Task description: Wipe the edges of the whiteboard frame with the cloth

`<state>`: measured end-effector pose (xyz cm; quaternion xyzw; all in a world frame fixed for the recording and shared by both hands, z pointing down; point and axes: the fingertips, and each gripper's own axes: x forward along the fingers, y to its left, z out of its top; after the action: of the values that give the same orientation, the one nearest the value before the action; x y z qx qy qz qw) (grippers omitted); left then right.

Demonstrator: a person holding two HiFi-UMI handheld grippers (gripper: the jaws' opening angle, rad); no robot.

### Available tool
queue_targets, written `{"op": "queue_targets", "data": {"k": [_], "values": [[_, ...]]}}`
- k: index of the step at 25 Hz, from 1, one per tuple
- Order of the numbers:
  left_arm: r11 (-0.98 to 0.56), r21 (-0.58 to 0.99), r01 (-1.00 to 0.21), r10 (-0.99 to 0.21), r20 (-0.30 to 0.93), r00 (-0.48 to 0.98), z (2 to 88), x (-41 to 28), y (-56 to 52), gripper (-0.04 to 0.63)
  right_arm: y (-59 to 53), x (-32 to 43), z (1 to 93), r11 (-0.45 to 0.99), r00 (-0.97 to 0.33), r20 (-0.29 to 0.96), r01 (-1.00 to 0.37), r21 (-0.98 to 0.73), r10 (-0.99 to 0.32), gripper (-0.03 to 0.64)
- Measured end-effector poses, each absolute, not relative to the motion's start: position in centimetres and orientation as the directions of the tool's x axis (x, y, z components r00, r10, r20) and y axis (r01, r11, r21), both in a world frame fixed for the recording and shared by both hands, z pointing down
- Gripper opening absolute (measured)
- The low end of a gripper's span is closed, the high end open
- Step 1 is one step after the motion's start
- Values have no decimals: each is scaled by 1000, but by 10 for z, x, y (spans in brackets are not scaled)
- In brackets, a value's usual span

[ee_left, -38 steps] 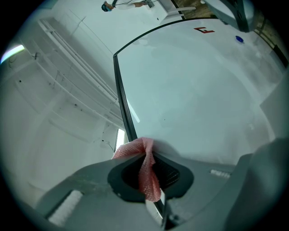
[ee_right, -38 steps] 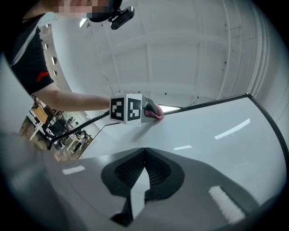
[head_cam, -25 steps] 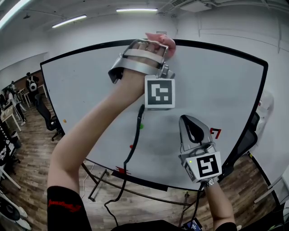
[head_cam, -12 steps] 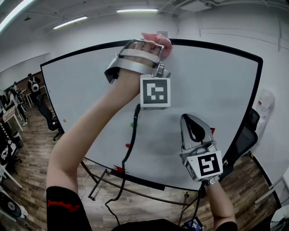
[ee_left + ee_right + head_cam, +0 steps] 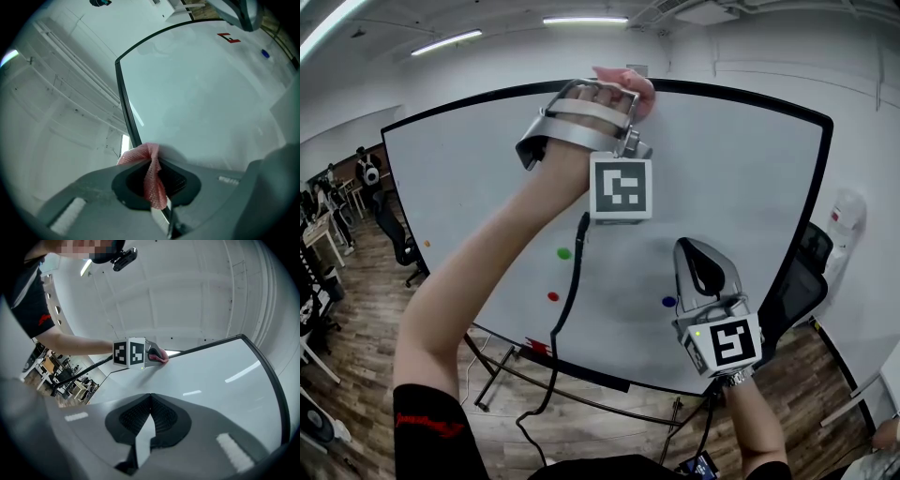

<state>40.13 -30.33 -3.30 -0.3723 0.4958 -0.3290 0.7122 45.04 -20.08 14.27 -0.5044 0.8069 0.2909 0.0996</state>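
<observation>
The whiteboard has a thin black frame. My left gripper is raised to the top edge of the frame, shut on a pink cloth. In the left gripper view the cloth hangs bunched between the jaws and lies against the black frame. My right gripper is lower, in front of the board's lower right part, its jaws together with nothing in them. In the right gripper view my right gripper faces the board, and the left gripper holds the cloth on the top edge.
Green, red and blue magnets sit on the board. A black cable hangs from my left gripper. The stand's legs rest on wood floor. A black chair stands at the right, desks and people far left.
The head view has swung, so the board sits further left. The blue magnet now shows left of the right gripper. The left gripper stays on the top edge with the cloth.
</observation>
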Motion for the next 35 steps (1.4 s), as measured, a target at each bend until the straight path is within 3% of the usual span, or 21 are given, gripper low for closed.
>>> {"op": "queue_targets", "data": {"k": [26, 35], "values": [[500, -855, 141, -856, -462, 234, -39, 415, -290, 25, -175, 485, 145, 293, -448, -439, -879, 377, -779, 2], [494, -866, 84, -844, -454, 286, -34, 422, -276, 25, -164, 483, 148, 280, -438, -440, -882, 380, -784, 2]]}}
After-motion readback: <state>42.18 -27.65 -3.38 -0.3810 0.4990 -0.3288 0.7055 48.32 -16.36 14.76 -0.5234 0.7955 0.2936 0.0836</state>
